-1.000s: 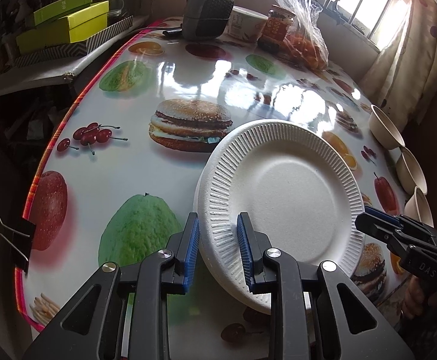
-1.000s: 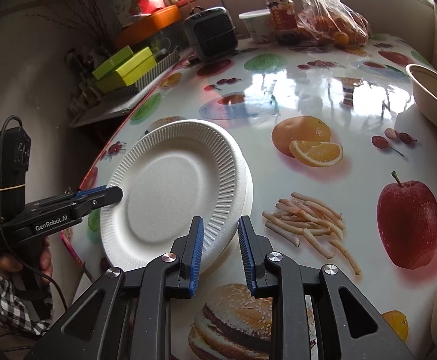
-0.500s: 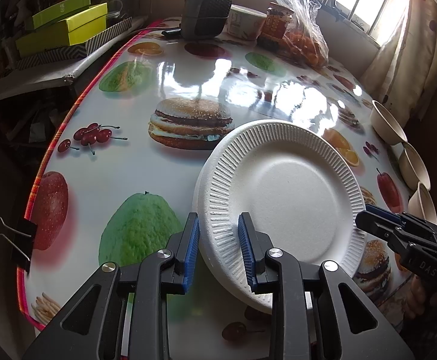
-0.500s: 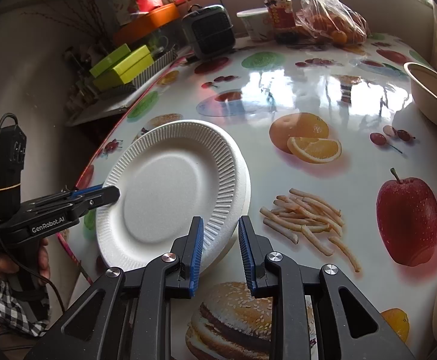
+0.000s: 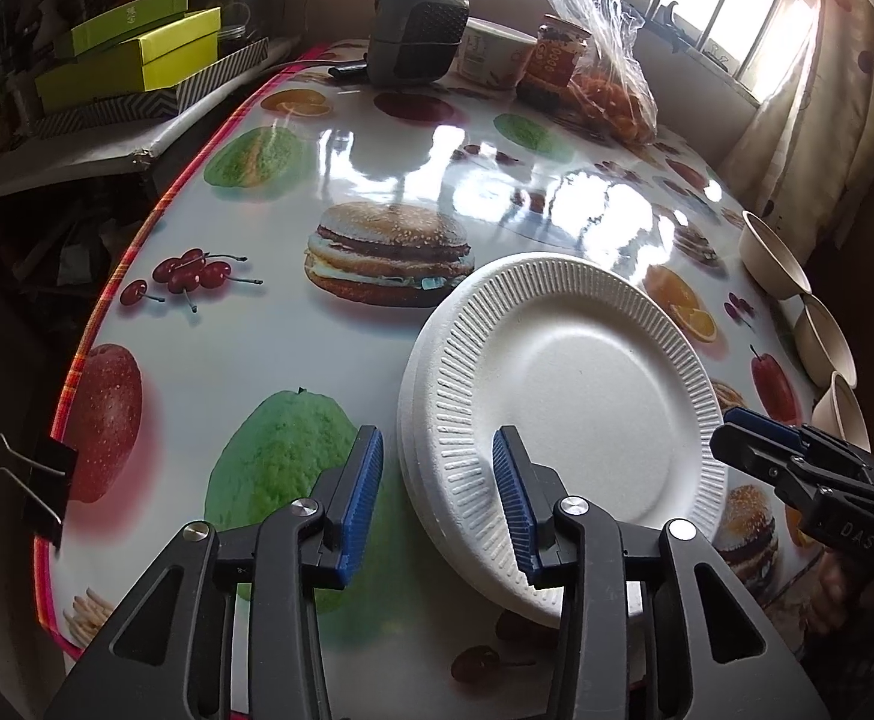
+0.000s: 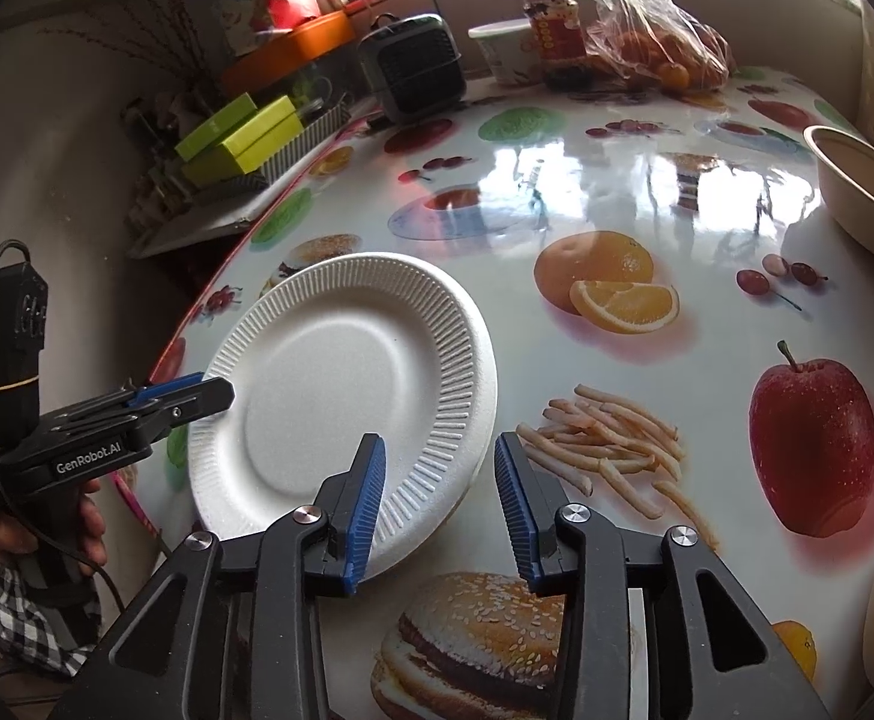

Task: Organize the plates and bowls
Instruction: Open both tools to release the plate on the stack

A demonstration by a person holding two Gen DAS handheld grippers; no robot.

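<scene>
Two white foam plates (image 5: 569, 396) lie stacked near the counter's (image 5: 329, 354) front edge, the top one ribbed round its rim and covering nearly all of the one under it. At the far left of the left wrist view, a black binder clip (image 5: 41, 480) grips the counter's edge. The left gripper (image 5: 437, 498) straddles the stack's near left rim: its jaws are opening, with the rim between the blue pads but neither pad pressing on it. On the stack's other side, the right gripper (image 6: 440, 504) is opening too, one pad over the plate rim, the other over the bare cloth beside the printed fries, and it clamps nothing. Further right, three tan bowls (image 5: 773, 264) stand in a row along the counter's right edge, well apart from the plates. At the back stand a small grey fan (image 5: 416, 24), a jar (image 5: 560, 57) and a plastic bag of oranges (image 5: 608, 90).
</scene>
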